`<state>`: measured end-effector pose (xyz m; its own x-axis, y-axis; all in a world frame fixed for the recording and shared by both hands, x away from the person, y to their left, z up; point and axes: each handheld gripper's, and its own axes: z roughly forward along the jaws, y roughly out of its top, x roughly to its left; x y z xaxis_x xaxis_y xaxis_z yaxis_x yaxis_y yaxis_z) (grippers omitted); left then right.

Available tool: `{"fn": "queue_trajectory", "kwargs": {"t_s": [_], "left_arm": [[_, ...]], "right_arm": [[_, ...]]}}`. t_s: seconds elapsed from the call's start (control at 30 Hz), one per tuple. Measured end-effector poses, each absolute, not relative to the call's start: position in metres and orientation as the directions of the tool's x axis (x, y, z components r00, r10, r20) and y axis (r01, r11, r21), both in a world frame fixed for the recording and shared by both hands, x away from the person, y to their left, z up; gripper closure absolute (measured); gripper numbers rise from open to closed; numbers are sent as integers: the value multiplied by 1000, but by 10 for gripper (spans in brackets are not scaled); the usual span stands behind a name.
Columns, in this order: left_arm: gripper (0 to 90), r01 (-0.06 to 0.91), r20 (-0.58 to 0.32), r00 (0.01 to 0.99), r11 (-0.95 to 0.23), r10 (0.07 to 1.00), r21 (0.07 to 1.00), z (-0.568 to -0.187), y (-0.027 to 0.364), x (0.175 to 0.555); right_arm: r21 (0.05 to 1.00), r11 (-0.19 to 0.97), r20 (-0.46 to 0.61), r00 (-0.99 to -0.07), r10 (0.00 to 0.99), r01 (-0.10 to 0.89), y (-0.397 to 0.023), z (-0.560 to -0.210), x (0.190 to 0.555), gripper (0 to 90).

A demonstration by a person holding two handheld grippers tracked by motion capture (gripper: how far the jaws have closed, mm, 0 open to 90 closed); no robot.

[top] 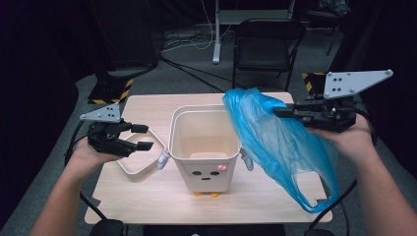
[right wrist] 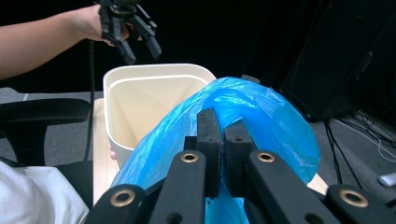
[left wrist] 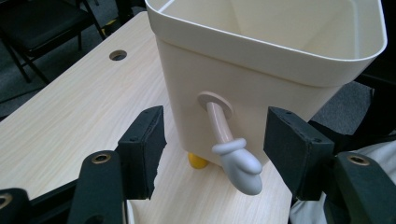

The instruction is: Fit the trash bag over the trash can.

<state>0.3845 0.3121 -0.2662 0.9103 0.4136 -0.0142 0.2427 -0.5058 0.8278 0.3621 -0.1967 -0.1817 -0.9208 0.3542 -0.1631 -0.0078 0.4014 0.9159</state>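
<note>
High view first: we see a cream plastic bin [top: 204,147] with a small face on its front standing near the middle of the pale wooden table [top: 147,105], closer to the near edge than the far one. A cream plastic ring-shaped frame [top: 140,167] lies on the table just left of the bin, by the left edge. Our left tool [top: 142,136] hovers over that frame with its jaws apart and nothing between them. In the left gripper view we look between those spread jaws at the bin's side, where a pinkish arm ending in a grey mitten-shaped hand [left wrist: 240,165] hangs down, and a yellow foot [left wrist: 197,161] shows under the bin.

Our right tool [top: 280,112] is held above the right side of the table, its jaws clenched on a thin translucent blue plastic bag [top: 275,142]. The bag hangs from the pinch and drapes down past the bin's right rim towards the table's near right corner. In the right gripper view the jaws sit pressed together on the blue film [right wrist: 261,116], with the bin's open top [right wrist: 154,93] beyond and the left tool [right wrist: 142,49] above it.
</note>
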Motion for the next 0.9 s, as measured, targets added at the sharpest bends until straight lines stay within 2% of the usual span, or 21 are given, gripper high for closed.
{"fn": "queue_trajectory", "kwargs": {"t_s": [0.9], "left_arm": [[359,199,22,913,-492,407,847,-248,308,374]], "right_arm": [[920,369,-198,-967,158,-128,-159,-163,341,877]]}}
